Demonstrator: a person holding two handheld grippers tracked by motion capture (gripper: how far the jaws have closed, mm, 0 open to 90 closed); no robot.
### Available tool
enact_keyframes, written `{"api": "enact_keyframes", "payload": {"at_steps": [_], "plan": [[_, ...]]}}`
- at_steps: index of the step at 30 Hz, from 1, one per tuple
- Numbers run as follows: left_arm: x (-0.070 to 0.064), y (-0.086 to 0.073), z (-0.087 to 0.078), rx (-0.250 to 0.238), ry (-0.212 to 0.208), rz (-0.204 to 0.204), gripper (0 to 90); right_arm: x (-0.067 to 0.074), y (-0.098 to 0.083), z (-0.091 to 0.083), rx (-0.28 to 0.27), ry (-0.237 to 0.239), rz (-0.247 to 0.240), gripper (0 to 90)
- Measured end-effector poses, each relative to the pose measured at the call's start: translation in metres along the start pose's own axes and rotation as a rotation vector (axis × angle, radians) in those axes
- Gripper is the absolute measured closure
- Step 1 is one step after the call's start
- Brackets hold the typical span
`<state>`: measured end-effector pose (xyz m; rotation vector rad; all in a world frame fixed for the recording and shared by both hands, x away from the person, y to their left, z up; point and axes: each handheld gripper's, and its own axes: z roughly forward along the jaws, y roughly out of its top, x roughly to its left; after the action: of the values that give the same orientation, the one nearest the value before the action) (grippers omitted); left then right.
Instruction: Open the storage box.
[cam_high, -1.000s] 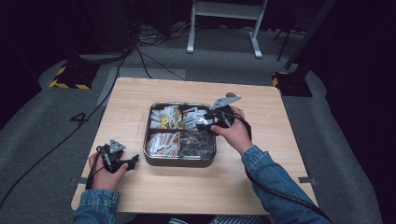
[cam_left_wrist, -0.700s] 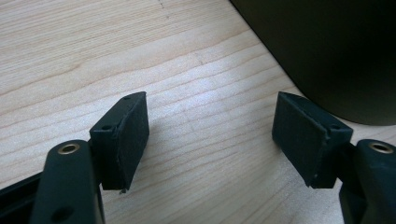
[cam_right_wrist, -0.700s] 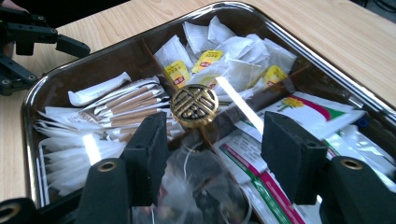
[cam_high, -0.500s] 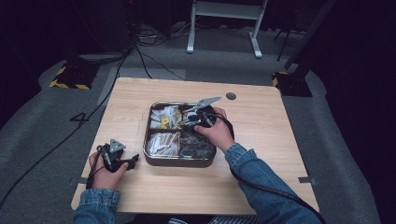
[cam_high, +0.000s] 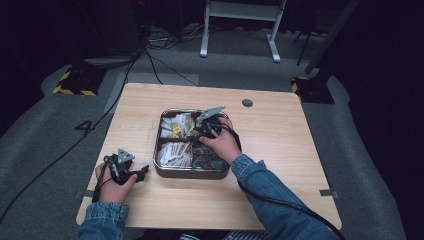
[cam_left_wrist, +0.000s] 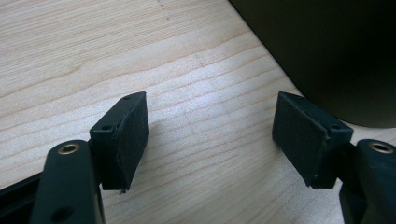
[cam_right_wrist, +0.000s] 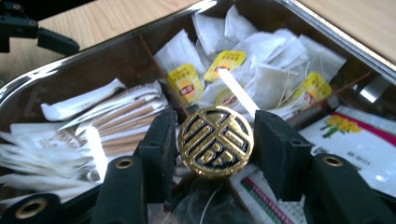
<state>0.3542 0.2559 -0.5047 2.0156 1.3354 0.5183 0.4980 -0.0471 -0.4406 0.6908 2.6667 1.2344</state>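
Gold-and-black round embossed disc sits between the right gripper, whose jaws have just been closing and now clasp it, over the compartmented metal tray. Left gripper gapes empty on the wooden table.

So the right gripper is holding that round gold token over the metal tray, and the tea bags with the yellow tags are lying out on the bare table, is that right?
Not quite. The tea bags with yellow tags lie inside the metal tray, in one of its compartments, not on the bare table; the right gripper view shows it. The rest holds: the right gripper has the round gold token between its jaws over the tray.
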Motion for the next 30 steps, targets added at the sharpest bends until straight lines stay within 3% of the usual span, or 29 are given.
{"api": "enact_keyframes", "payload": {"at_steps": [7, 30], "plan": [[0.0000, 0.0000, 0.0000, 0.000, 0.001, 0.001, 27.7, 0.0040, -0.0025, 0.0014, -0.014, -0.023, -0.058, 58.6], [-0.0001, 0.0000, 0.0000, 0.000, 0.001, 0.001, 27.7, 0.0079, -0.0009, 0.0001, -0.016, -0.057, -0.065, 59.1]]}}
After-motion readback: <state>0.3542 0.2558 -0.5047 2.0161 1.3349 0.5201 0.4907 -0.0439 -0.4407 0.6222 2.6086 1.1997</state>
